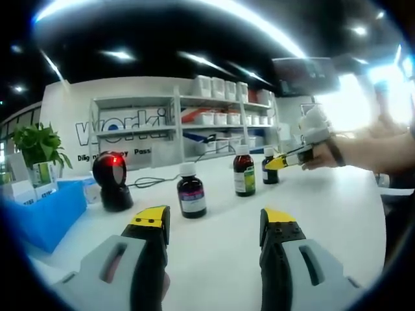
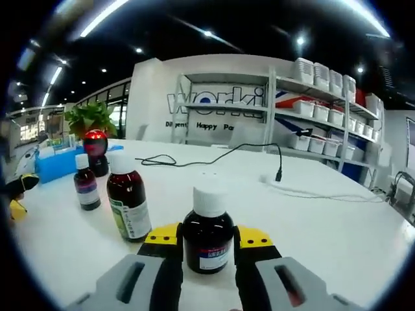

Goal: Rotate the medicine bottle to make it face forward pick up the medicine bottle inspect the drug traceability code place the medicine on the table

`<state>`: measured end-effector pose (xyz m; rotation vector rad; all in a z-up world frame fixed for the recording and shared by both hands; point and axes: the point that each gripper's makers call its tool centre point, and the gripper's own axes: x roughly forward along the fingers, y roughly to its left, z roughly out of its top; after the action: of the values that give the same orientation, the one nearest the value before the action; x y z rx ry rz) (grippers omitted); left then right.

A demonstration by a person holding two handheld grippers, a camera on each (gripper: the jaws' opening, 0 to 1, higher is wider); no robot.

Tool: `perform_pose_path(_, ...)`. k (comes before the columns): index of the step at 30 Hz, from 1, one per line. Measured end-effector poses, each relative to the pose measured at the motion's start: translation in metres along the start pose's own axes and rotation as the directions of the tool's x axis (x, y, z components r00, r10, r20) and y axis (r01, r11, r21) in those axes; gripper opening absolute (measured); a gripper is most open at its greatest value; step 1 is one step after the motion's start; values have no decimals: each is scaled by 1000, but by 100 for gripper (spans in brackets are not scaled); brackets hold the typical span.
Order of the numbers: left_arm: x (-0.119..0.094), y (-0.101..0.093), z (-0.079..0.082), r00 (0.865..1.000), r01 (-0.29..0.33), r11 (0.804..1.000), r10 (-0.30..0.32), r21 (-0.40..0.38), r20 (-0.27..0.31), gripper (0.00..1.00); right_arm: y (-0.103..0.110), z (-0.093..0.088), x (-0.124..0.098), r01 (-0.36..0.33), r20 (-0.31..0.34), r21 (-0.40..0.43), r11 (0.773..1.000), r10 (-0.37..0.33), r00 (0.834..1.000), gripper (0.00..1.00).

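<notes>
Right gripper view: right gripper (image 2: pixel 207 238), fingers at either side of a white-capped medicine bottle (image 2: pixel 207 241) standing on the white surface (image 2: pixel 337 227); firm grasp cannot be confirmed. Left gripper view: left gripper (image 1: pixel 214 223) fingers spread, nothing between them.

My left gripper (image 1: pixel 215 228) has grey jaws with black inner faces. Yellow caps the tips (blunt, squared). My right gripper (image 2: pixel 206 238) matches.

medicine bottle (image 2: pixel 207 241) | dark glass, white cap, white-blue label | upright on table | between right jaws
</notes>
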<state>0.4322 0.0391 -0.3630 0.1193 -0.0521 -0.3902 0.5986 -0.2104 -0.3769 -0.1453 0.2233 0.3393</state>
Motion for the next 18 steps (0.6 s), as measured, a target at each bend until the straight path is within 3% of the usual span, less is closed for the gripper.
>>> perform_pose_path(8, 0, -1, 1, 1000, 2, 1000, -2, 9, 3, 48, 1, -1, 1, 125, 13, 20, 992, -126, 992, 26)
perform_pose_path(18, 0, -2, 1, 1000, 0, 1000, 0, 11, 5, 48, 3, -1, 4, 229, 42, 33, 973, -230, 972, 26)
